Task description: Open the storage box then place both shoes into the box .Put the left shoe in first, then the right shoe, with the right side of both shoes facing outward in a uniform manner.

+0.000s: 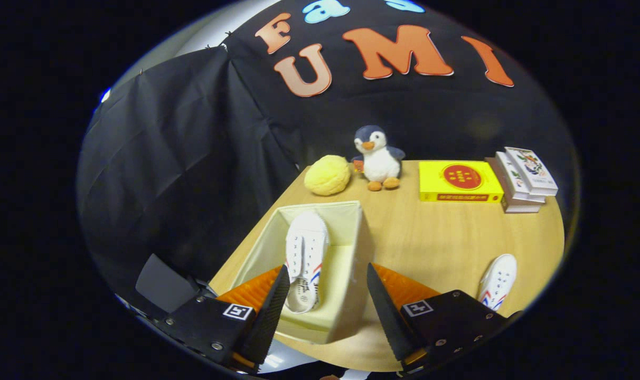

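An open cream storage box (346, 264) stands on the wooden table near its left edge. One white shoe (305, 258) with red and blue stripes lies inside the box, toe pointing away, its heel between my fingers. My gripper (328, 285) hovers above the box, open, with both fingers apart and nothing pressed between them. A second white shoe (497, 282) lies on the table to the right of the box, beyond my right finger.
At the table's (446, 237) back stand a yellow round sponge-like ball (327, 175), a plush penguin (378, 157), a yellow box (460, 182) and a stack of books (523, 179). A grey flat panel (164, 287) shows left of the table.
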The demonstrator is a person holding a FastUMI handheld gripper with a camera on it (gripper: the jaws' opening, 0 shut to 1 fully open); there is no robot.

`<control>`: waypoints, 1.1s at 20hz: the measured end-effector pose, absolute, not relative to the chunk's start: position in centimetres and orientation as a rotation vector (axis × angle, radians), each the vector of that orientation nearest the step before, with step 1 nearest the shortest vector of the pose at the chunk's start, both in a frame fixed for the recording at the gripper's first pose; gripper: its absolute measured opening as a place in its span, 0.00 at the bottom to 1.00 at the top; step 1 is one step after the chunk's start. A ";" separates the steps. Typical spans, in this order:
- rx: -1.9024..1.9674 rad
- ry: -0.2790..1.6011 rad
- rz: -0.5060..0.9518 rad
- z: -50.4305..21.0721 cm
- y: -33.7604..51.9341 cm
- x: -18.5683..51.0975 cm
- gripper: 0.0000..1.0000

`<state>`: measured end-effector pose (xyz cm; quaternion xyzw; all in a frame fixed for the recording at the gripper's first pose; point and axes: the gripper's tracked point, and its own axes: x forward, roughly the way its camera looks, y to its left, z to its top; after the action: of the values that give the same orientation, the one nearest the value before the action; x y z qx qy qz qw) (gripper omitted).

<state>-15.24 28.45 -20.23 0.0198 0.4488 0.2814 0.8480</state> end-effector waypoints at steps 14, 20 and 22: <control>-0.058 1.163 0.049 -32.4 1.9 -18.0 0.94; -0.055 1.224 0.046 -37.4 0.8 -18.1 0.87; 0.006 1.216 0.082 -38.0 1.6 -17.5 0.83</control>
<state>-17.54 1.65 -38.04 0.0029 0.5710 0.0387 0.8200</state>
